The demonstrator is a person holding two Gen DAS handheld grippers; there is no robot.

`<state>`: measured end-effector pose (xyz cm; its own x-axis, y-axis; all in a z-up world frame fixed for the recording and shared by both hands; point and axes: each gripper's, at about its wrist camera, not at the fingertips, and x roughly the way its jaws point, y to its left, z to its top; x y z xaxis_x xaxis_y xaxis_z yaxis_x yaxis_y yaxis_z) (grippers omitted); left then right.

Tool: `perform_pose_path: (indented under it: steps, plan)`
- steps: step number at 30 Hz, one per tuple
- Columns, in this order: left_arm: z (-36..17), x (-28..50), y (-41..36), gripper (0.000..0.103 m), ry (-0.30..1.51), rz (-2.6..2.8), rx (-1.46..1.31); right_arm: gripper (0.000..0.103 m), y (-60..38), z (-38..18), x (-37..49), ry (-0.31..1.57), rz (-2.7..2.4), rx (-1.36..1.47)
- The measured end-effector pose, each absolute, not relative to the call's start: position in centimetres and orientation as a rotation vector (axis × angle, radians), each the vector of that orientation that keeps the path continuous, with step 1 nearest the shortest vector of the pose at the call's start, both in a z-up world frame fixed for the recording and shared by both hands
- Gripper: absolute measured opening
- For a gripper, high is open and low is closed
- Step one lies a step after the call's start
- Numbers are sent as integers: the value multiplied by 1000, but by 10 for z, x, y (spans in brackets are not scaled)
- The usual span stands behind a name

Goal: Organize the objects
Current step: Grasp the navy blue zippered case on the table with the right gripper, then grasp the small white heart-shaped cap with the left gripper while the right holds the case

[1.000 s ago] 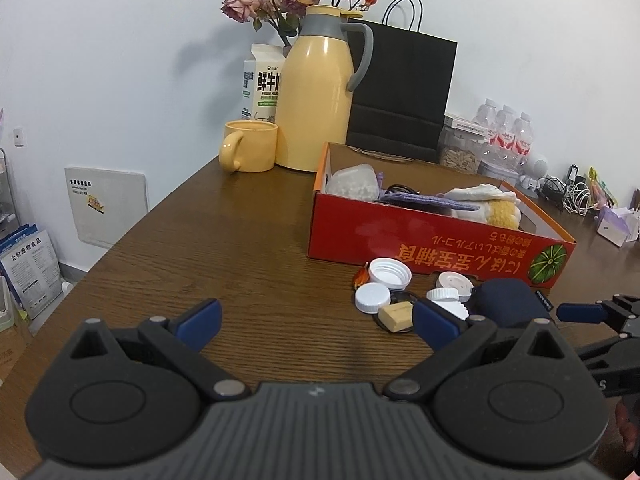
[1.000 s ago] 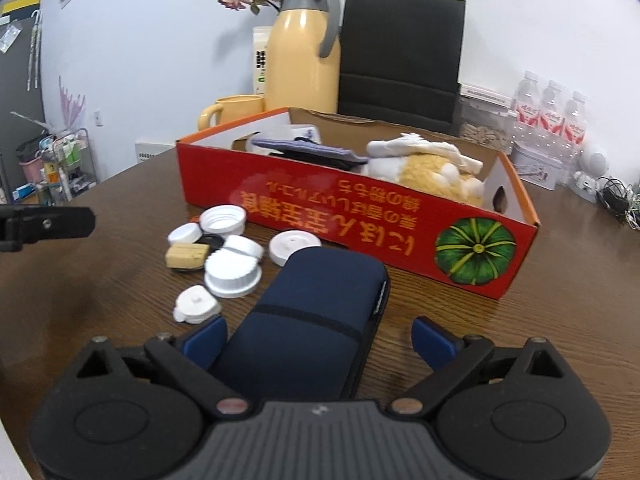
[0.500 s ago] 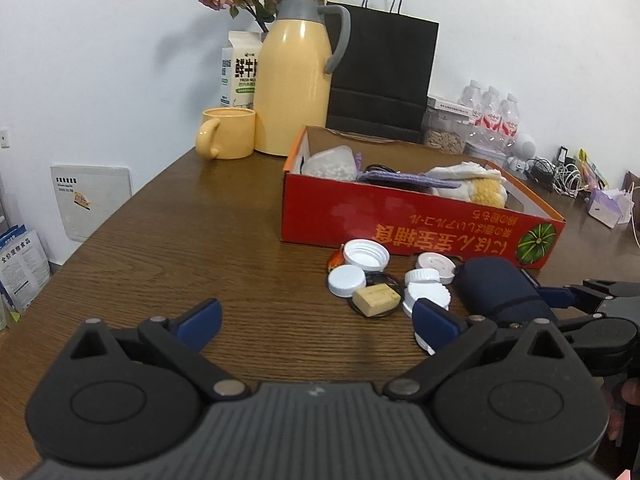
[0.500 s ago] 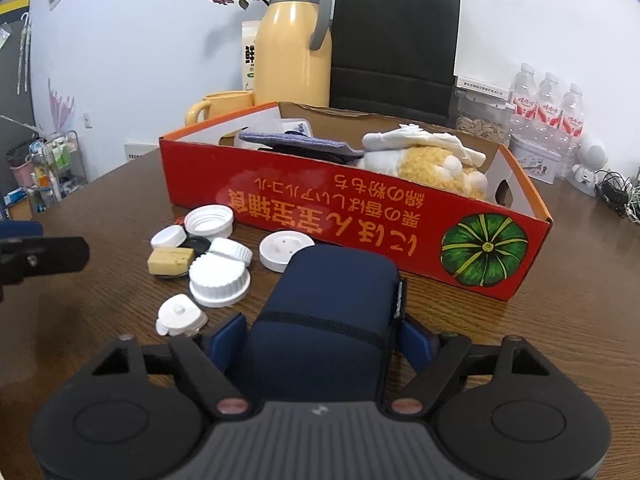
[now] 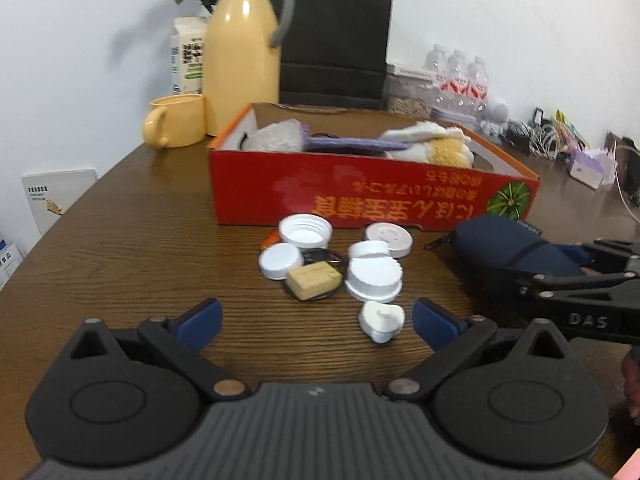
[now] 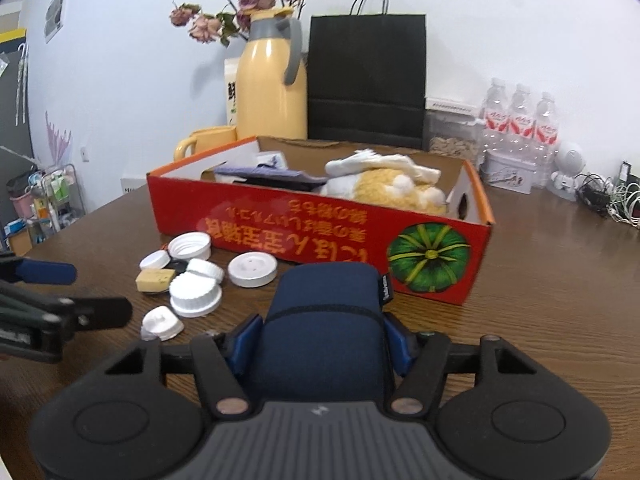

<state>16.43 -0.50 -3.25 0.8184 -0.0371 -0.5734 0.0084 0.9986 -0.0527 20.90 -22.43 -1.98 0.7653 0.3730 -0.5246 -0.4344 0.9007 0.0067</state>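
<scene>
A red cardboard box (image 6: 304, 228) with upside-down yellow print and a green pumpkin picture stands open on the brown wooden bench (image 6: 560, 280). Inside it lie a white-and-yellow plush toy (image 6: 384, 184), a flat purple piece (image 6: 264, 174) and, at the left end in the left wrist view, a clear bag of white bits (image 5: 276, 140). Behind the box stand a yellow jug (image 6: 272, 92) with dried flowers (image 6: 240, 0) behind it, a yellow mug (image 5: 176, 124), a milk carton (image 5: 188, 60), a black paper bag (image 6: 366, 80) and water bottles (image 6: 520, 120).

A dark blue zipped pouch (image 6: 324, 320) lies on the bench just in front of the box's pumpkin corner. It is soft, rounded, with a seam across the top and a small tag on its right side; its zip pull shows at the end toward the caps in the left wrist view.

The right tool (image 6: 322, 340) straddles the near end of the pouch. Its jaws are closing, and the blue pads (image 6: 394, 344) sit against both sides of the pouch.

To the left of the pouch is a cluster of white bottle caps (image 5: 374, 278), one lying open side up (image 5: 306, 230), a tan block (image 5: 314, 280) on a black ring, and a small white heart-shaped plug (image 5: 380, 320) nearest the left tool (image 5: 316, 320). The left tool is spread wide and grasps nothing; the plug lies just inside its right pad, apart from it.
</scene>
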Motion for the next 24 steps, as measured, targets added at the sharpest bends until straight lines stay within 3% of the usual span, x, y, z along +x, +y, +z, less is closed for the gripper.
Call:
perform_pose_path:
  steps: [8,14,18,21,22,24]
  plan:
    - [-40,180,-29,103,633,-33,1,62,-246,-17,204,511,440,-73]
    - [-44,183,-39,92,649,-47,20,62,-249,-16,201,494,455,-60]
    - [-45,182,-44,69,645,-58,27,62,-249,-15,199,484,462,-56]
    - [-44,180,-46,44,634,-62,31,62,-249,-15,198,479,466,-55]
    - [-43,179,-47,28,630,-67,32,62,-250,-15,198,479,466,-55]
    - [-42,177,-48,27,629,-80,24,62,-250,-14,198,476,466,-56]
